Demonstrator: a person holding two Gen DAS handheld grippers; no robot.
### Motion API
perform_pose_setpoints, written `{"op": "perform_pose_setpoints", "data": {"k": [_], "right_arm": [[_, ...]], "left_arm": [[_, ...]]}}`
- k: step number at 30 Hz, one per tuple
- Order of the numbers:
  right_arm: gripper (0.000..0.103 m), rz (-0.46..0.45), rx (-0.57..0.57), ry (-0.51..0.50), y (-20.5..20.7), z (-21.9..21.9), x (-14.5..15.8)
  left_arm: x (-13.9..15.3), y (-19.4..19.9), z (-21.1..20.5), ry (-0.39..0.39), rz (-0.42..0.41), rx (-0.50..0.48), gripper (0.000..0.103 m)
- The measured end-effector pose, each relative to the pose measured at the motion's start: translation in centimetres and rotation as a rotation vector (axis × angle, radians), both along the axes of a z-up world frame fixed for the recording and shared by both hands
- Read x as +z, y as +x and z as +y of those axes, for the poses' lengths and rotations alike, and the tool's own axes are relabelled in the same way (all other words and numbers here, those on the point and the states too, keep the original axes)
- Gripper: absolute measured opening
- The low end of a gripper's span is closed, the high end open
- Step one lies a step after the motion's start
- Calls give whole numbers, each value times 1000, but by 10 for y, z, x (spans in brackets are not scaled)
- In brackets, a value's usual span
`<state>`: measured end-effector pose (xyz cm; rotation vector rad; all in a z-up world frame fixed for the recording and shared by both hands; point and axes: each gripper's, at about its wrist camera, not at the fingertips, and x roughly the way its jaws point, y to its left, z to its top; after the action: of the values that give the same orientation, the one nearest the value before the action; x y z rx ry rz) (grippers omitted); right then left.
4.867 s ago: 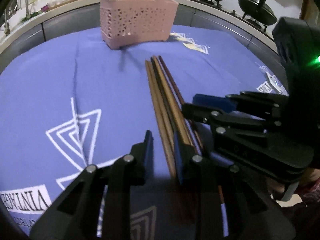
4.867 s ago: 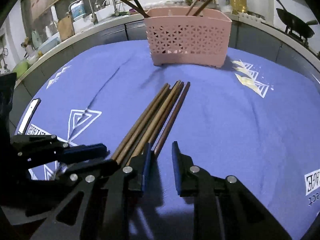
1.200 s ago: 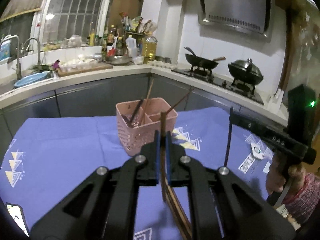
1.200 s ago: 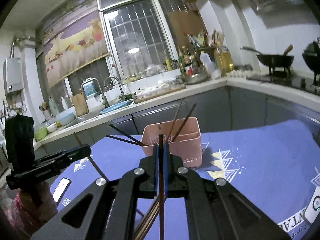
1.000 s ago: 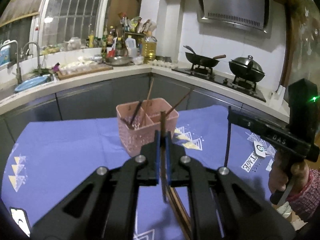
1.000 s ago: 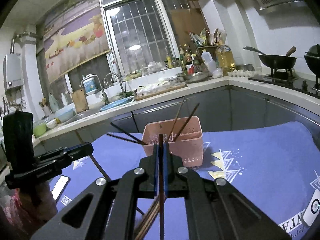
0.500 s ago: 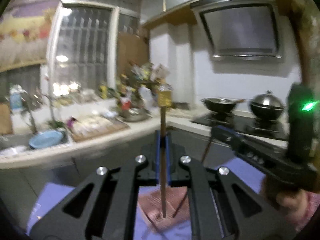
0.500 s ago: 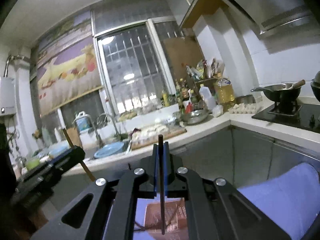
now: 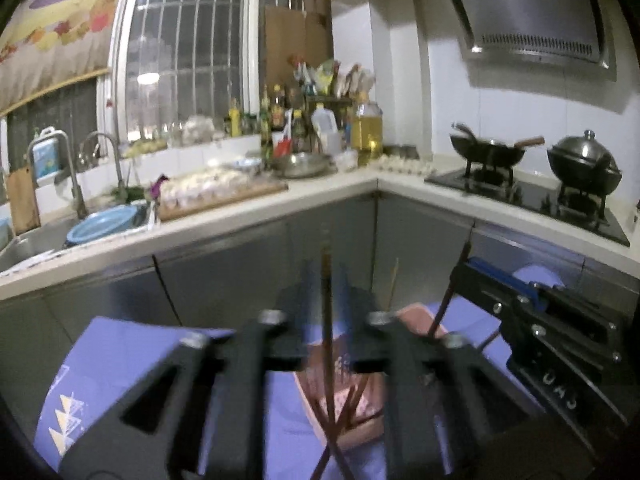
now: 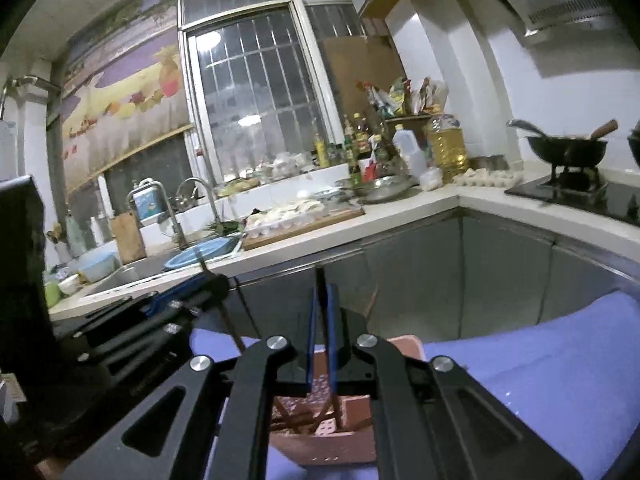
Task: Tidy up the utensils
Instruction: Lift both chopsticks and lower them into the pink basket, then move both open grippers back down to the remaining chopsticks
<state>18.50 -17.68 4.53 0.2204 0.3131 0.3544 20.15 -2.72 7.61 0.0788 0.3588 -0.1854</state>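
A pink perforated basket point(image 9: 360, 412) stands on the purple cloth just under both grippers and holds several brown chopsticks. My left gripper point(image 9: 326, 280) has its jaws slightly apart, blurred; a brown chopstick point(image 9: 327, 340) stands between them, its lower end in the basket. My right gripper point(image 10: 320, 300) is shut on a dark chopstick point(image 10: 320, 280) held upright over the basket point(image 10: 340, 436). The right gripper also shows in the left wrist view point(image 9: 520, 300), and the left gripper in the right wrist view point(image 10: 180, 300).
The table with the purple cloth point(image 10: 540, 360) sits before grey cabinets. Behind runs a white counter point(image 9: 280, 200) with a sink, a blue bowl point(image 9: 102, 224), bottles, and a stove with two woks point(image 9: 492, 152).
Both grippers tilted down toward the basket. The left jaws have parted around their chopstick, whose tip now sits in the basket. The right gripper still clamps its chopstick.
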Motion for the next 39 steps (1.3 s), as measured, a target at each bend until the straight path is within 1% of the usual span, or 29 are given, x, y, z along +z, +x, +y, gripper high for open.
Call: {"op": "perform_pose_setpoints", "data": {"k": [1,2,3,4,5,7,9,11,13,16,17,18,19,21,22,23,24,25,27,28,29,30,33,35,36,39], "right_arm": [[14,9,16,4,0,3,2],[24,13,20,9,-2,4,3],[30,8,19,19,-6,3,8],[44,-3,14,30,-10,2,12],[52,-19,10,41,-16,0,17],[52,-64,13,55,-29,-2,29],[52,-104,25,69,-48,-4,41],[52,-137,24,85,-67,-8,47],[52,-169,24,102,-90,-14,47],[52,-186,14,117,-123,-24,36],[52,-180,7,113,-133,-27,28],[52,-167,0,107,-140,-29,20],[51,-135,-4,96,-147,-30,7],[45,-43,4,65,-151,-29,-20],[37,45,15,37,-149,-25,-40],[32,129,24,14,-146,-21,-59],[30,189,34,0,-143,-18,-74],[27,270,47,-22,-141,-13,-95],[26,377,57,-66,-140,-4,-123],[26,437,73,-91,-139,2,-138],[26,467,84,-108,-140,7,-146],[26,488,95,-125,-142,12,-152],[26,516,129,-159,-144,23,-159],[26,545,149,-204,-143,35,-166],[26,545,153,-222,-144,39,-168],[26,509,103,-307,-147,43,-163]], "left_arm": [[4,-5,1,4,-17,18,50],[9,-11,5,-3,-52,39,51],[14,-18,7,-14,-71,43,51],[23,-26,13,-40,-88,39,52],[32,-33,19,-68,-100,31,53],[50,-53,31,-121,-149,46,57],[65,-79,45,-181,-203,44,57],[73,-103,55,-223,-240,24,57],[73,-126,62,-233,-267,11,57],[58,-155,75,-241,-269,-21,57],[49,-162,79,-239,-255,-31,57],[35,-169,83,-235,-222,-48,57],[22,-172,84,-229,-184,-68,57],[-6,-175,85,-204,-94,-104,57],[-19,-176,84,-197,-58,-112,56],[-37,-175,83,-194,0,-125,55],[-51,-174,82,-194,51,-138,48],[-70,-171,80,-195,124,-155,43],[-93,-168,76,-212,211,-170,41],[-109,-166,73,-231,281,-191,41],[-119,-165,69,-234,320,-204,41],[-130,-166,65,-230,358,-216,41],[-152,-169,55,-228,430,-245,41],[-160,-170,50,-232,459,-250,41],[-163,-171,49,-232,467,-251,41],[-168,-171,47,-222,480,-245,41]]}}
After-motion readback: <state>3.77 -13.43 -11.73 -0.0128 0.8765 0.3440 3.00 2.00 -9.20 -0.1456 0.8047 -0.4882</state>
